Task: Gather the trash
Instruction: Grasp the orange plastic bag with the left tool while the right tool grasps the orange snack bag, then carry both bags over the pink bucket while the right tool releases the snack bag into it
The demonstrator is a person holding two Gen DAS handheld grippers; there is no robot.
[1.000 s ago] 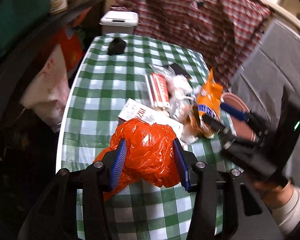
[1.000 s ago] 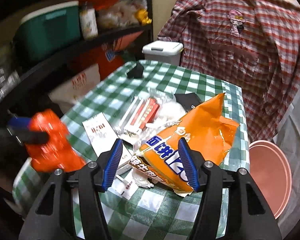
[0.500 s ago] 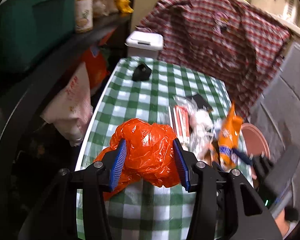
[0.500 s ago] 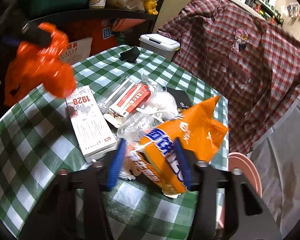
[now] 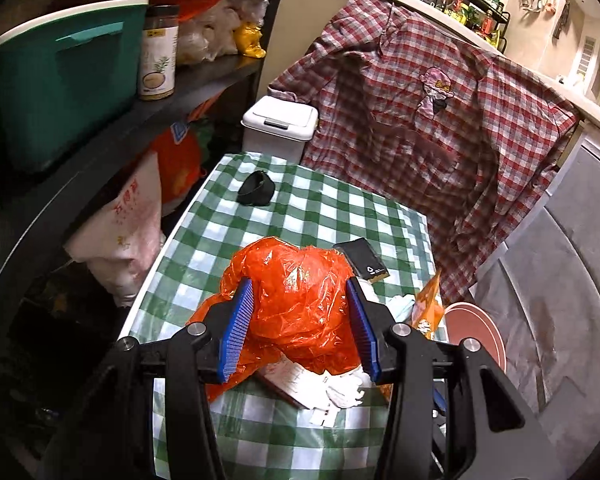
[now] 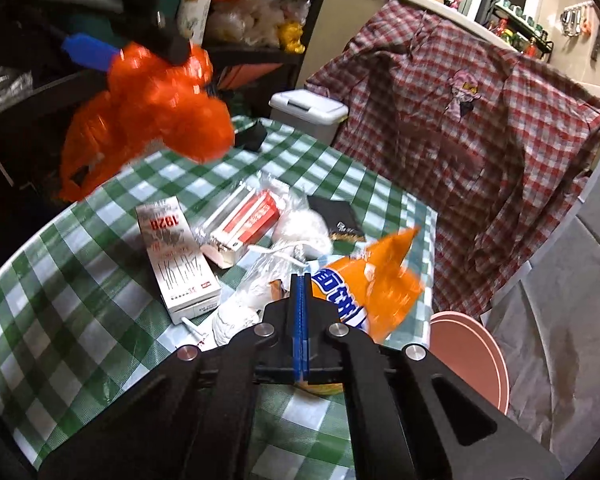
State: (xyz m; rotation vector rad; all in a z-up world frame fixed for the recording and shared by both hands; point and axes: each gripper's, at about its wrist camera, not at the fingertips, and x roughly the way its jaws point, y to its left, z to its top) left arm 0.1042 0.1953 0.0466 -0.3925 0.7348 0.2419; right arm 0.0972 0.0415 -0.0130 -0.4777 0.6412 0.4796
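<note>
Left gripper (image 5: 298, 322): fingers set fairly wide, clamped on a bunched orange plastic bag (image 5: 296, 296), which hangs above the near end of the surface (image 5: 312, 216). Held up like this, the bag looks meant to serve as the receptacle, though its mouth cannot be made out.

Right gripper (image 6: 301, 300): fingers pressed narrow, blue pads nearly meeting, pinching the lower edge of an orange snack packet (image 6: 374, 284) (blurred, so the exact hold is hard to read). The packet is raised off the green-checked cloth, probably so it can go to the bag.

Loose trash on the surface, middle to right: a white carton printed "1928" (image 6: 178, 256), a red-and-white box in clear wrap (image 6: 246, 216), a crumpled white bag (image 6: 300, 226), a flat black packet (image 6: 338, 220). All lie close together, some touching.

Nearby: a small black object (image 5: 257, 189) at the far end, a white lidded bin (image 5: 280, 124) beyond it, a plaid shirt (image 5: 432, 120) draped behind, a pink basin (image 6: 470, 360) on the floor to the right.
</note>
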